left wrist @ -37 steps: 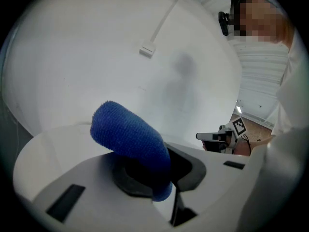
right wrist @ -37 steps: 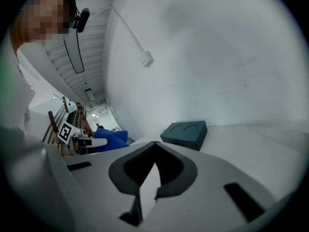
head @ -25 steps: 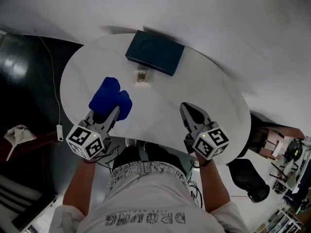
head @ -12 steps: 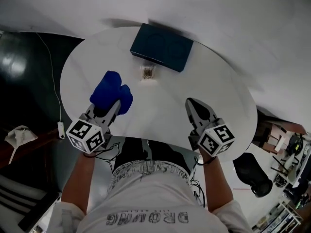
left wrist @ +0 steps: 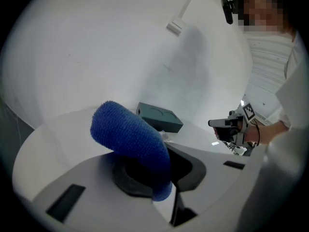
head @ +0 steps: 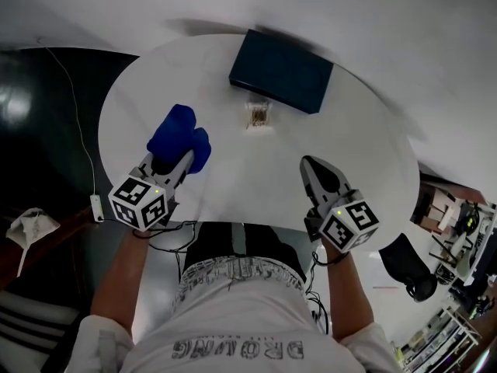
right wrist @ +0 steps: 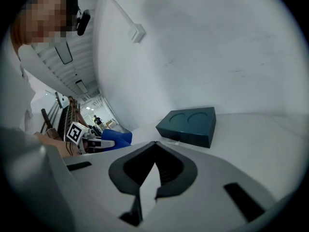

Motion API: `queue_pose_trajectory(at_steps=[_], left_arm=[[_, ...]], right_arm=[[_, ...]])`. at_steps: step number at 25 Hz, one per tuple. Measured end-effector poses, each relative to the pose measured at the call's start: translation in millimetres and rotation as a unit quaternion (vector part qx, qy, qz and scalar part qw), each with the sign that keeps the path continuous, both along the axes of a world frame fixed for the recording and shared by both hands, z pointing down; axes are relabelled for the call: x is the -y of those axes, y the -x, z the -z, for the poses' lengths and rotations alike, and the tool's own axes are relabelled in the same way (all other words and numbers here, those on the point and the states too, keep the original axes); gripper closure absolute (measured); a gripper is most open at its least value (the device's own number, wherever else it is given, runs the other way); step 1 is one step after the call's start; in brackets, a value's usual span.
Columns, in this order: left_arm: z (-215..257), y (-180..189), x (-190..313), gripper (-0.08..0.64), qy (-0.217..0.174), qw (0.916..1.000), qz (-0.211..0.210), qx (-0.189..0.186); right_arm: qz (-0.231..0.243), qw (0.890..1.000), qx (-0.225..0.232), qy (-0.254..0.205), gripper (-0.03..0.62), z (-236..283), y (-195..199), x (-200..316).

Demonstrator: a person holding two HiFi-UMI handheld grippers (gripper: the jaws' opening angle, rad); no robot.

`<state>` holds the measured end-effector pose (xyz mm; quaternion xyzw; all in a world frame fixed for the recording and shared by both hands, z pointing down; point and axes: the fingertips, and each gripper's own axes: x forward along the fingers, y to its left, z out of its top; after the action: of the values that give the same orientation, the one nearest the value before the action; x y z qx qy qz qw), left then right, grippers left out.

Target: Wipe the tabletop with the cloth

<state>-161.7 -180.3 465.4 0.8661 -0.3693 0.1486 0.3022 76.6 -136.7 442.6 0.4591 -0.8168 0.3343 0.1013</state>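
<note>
Plainly, the blue cloth (head: 178, 134) is bunched up and pinched in the jaws of the left gripper (head: 174, 164), over the left part of the round white surface (head: 233, 179). The right gripper (head: 313, 169) is at the near right, jaws together with nothing between them. A dark box (head: 281, 71) lies at the far side, with a small object (head: 258, 115) just beside it.

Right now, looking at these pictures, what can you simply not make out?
1. The small item beside the dark box: head view, too small and blurred to identify.
2. Whether the blue cloth touches the table: head view, the cloth covers its own underside.
3. Where the left gripper's fingers pinch the cloth: left gripper view, the cloth drapes over them.
</note>
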Motion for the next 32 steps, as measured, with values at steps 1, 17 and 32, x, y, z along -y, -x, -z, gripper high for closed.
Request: queue_pose_trajectory(at_steps=[1, 17, 32], left_arm=[[-4.0, 7.6, 3.5, 0.492, 0.003, 1.0000, 0.002, 0.001], [-45.4, 103.5, 27.5, 0.492, -0.004, 0.9850, -0.022, 0.171], [-116.8, 32.4, 0.4, 0.492, 0.075, 0.9675, -0.123, 0.208]], right_arm=[[0.001, 1.000, -0.003, 0.000, 0.584, -1.3, 6.0, 1.3], [0.006, 1.000, -0.008, 0.020, 0.584, -19.5, 69.4, 8.5], [-0.033, 0.999, -0.020, 0.037, 0.584, -30.5, 36.6, -17.9]])
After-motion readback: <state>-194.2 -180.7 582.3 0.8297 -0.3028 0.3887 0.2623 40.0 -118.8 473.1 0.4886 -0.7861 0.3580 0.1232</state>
